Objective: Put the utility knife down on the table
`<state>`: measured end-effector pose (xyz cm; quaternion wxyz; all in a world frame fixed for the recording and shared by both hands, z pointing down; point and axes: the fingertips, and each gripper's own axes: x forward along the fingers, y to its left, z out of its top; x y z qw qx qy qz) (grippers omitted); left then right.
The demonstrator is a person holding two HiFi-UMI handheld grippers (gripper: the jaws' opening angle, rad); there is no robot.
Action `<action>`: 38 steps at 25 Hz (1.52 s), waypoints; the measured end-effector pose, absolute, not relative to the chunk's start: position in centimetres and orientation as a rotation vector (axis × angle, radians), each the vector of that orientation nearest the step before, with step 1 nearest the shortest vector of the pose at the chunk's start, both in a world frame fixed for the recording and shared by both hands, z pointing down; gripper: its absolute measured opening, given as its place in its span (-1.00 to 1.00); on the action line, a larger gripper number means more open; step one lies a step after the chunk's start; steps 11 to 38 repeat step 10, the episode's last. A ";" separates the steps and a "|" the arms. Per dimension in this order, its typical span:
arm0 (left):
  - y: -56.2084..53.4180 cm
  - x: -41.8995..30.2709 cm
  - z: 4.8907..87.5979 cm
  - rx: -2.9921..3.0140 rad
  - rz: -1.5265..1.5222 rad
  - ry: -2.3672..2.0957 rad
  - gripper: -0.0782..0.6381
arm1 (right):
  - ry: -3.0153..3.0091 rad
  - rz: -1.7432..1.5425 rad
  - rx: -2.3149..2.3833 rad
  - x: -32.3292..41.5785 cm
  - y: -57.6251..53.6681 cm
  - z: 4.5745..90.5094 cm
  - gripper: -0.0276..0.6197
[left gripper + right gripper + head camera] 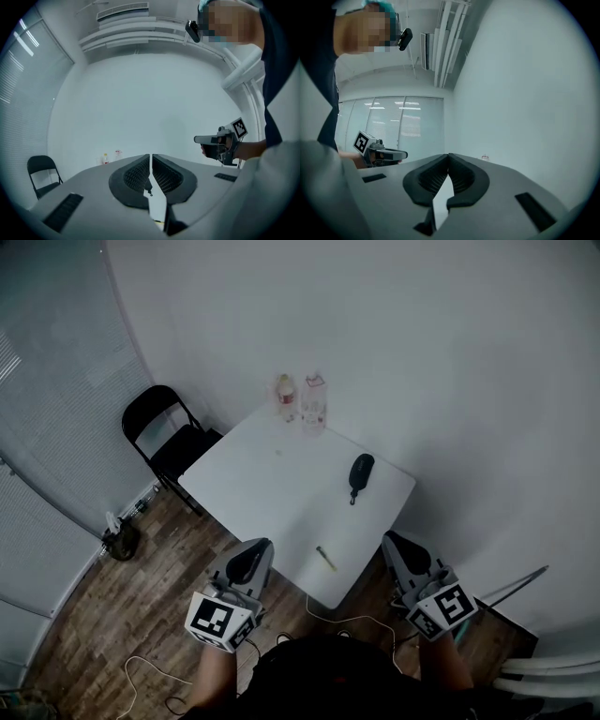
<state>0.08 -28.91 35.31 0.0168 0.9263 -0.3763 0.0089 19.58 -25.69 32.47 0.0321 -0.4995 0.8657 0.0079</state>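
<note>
Because the slim yellowish thing that I take for the utility knife (325, 558) already lies flat on the white table (281, 493), close to its near edge, the put-down looks done. The left gripper (255, 551) and right gripper (398, 545) hang short of the table, jaws pressed together on nothing. Best keep both clear and not nudge it edgeward.

The person stands with both forearms pushed forward at the bottom of the head view, a gripper in each hand. The left gripper (249, 559) is at lower left and the right gripper (405, 555) at lower right, well apart, both pointing up the frame. Each marker cube (221, 621) sits nearest the body. Both pairs of jaws are pressed together with nothing between them.
</note>
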 end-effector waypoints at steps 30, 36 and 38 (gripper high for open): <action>-29.3 0.2 36.5 2.865 0.032 -1.154 -0.68 | 2.690 0.043 -1.552 19.7 -26.7 32.9 -0.84; -29.3 0.2 36.5 2.865 0.032 -1.154 -0.68 | 2.690 0.043 -1.552 19.7 -26.7 32.9 -0.84; -29.3 0.2 36.5 2.865 0.032 -1.154 -0.68 | 2.690 0.043 -1.552 19.7 -26.7 32.9 -0.84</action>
